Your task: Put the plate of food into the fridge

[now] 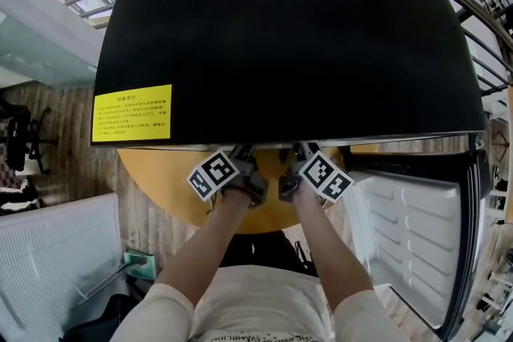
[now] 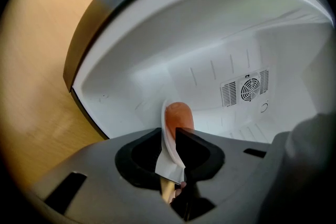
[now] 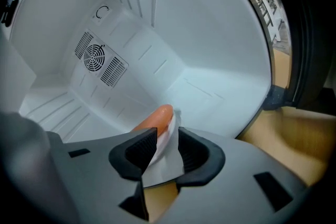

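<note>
I had the left gripper [image 2: 169, 150] and right gripper [image 3: 164, 148] both clamped on the plate [image 2: 169, 161] rim at the open fridge's [image 2: 210, 34] mouth, sausage [image 2: 179, 115] on it at 12 o'clock, fan vent [image 2: 248, 88] at 2.

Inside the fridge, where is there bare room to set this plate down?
The fridge floor is bare from the door opening back to the wall with the fan vent; nothing stands there. Only the front is taken: the plate with its sausage, gripped by left gripper and right gripper.
</note>
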### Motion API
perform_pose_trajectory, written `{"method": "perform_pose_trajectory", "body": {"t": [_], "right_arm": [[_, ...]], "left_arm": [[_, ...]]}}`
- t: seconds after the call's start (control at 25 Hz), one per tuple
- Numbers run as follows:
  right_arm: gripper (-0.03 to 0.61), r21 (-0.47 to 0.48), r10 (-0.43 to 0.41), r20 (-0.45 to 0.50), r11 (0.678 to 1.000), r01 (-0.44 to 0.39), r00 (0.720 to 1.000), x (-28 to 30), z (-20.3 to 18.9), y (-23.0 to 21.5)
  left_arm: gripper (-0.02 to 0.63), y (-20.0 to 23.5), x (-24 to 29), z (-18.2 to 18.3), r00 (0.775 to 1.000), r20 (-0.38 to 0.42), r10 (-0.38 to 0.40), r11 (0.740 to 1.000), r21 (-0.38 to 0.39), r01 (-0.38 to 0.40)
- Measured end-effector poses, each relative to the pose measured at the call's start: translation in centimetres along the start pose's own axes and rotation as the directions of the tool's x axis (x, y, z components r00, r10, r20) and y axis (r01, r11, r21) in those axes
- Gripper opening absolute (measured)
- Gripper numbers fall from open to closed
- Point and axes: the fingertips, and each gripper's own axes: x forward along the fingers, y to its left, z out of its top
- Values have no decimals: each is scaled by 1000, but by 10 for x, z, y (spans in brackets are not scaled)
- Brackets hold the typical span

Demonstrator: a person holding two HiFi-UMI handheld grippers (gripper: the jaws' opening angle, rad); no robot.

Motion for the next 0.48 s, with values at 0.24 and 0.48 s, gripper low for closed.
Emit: {"method": "perform_pose_trajectory", "body": {"t": [0.24,0.48], "right_arm": [[121,-5,14,-8,1000,-14,1000,-17,-7,2],[121,-17,32,-13,999,-32,999,-33,-16,11]], "left_arm": [[94,-7,-14,-5,999,-28,-22,997,66,24],[92,-13,-34,-9,998,-50,-32,992,117,38]]}}
